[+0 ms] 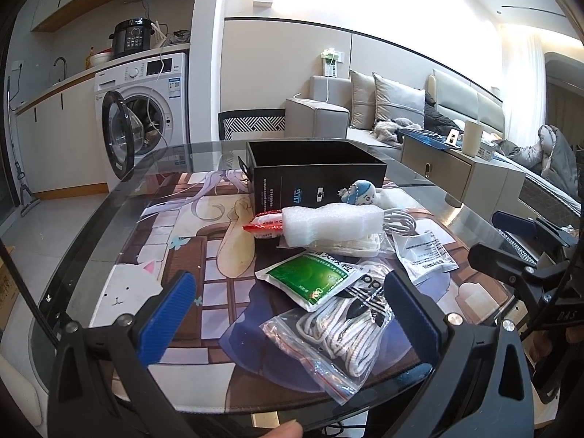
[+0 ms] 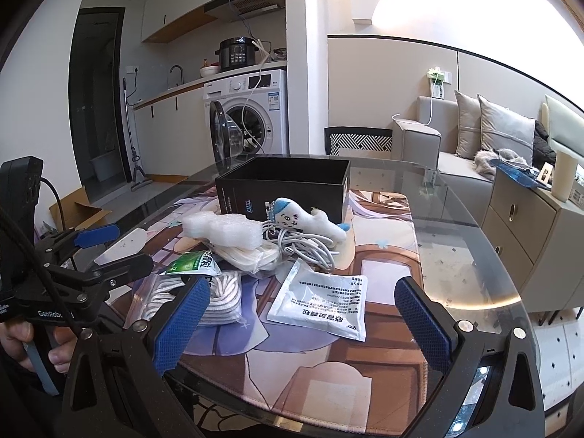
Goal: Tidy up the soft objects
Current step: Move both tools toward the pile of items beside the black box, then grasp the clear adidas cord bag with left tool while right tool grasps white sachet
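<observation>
Blue pads on both sides, nothing between them. My left hand-held gripper (image 1: 288,317) is spread wide, hovering low over the near edge of the glass table (image 1: 91,219). Through the left wrist view, left to right: printed mat (image 1: 153,255) under the glass, then the pile. The red-ended packet (image 1: 264,227) touches the left end of the white foam wrap (image 1: 328,224). The green sachet (image 1: 310,277) lies in front of that, overlapping the zip bag of white rope (image 1: 339,332), which sits between my left pads but isn't gripped. The white sachet (image 1: 425,255) lies further right. The open black box (image 1: 314,177) stands behind the pile; I can't see anything in it. The plush toy (image 1: 365,191) lies against the box front.

Right wrist view: the left unit shows at far left, a hand (image 2: 40,343) on its handle. My right hand-held gripper (image 2: 304,325) is also wide open and holding nothing. The white sachet is flat on the table between its pads, untouched. The coiled white cable (image 2: 310,248) lies just behind the sachet, under the plush toy's body. Right half of the table is bare glass over mat.
</observation>
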The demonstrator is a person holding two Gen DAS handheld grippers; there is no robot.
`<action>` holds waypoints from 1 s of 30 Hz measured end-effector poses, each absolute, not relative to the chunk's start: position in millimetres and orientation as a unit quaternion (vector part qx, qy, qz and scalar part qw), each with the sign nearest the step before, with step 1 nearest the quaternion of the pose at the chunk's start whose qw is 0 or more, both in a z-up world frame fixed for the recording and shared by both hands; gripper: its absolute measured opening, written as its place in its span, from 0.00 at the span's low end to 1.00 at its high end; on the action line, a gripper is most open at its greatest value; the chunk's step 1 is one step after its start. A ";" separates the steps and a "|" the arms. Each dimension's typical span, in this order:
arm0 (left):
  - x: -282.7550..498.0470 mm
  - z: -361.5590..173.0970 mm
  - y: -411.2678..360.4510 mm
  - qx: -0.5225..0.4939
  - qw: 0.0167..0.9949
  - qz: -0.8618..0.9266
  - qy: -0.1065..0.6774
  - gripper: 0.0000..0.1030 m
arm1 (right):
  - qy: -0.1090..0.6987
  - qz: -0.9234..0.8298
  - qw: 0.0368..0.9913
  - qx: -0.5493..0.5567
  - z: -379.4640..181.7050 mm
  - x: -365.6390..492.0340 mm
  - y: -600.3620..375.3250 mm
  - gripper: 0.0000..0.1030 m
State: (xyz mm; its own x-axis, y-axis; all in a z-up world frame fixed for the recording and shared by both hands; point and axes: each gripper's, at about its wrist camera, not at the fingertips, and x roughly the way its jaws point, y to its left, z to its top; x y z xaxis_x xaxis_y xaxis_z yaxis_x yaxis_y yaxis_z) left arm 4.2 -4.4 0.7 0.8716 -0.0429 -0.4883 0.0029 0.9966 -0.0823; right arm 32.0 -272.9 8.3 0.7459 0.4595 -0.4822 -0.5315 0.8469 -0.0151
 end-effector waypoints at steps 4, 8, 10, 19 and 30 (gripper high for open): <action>4.5 -0.2 -4.9 -0.035 0.966 -0.012 0.254 1.00 | 0.244 0.263 0.930 -0.080 8.8 34.2 -273.7 1.00; 4.1 -1.3 -3.5 -0.041 0.965 -0.027 0.257 1.00 | 0.257 0.257 0.928 -0.082 6.6 39.8 -275.1 1.00; 4.9 -2.6 -4.6 -0.038 0.965 -0.031 0.258 1.00 | 0.264 0.250 0.927 -0.086 4.2 43.3 -274.8 1.00; 16.2 -17.0 -17.5 -0.005 0.954 -0.052 0.294 1.00 | 0.294 0.244 0.919 -0.092 -9.7 54.6 -272.3 1.00; 34.6 -34.1 -30.6 0.023 0.937 -0.065 0.342 1.00 | 0.309 0.242 0.915 -0.092 -14.6 68.2 -273.1 1.00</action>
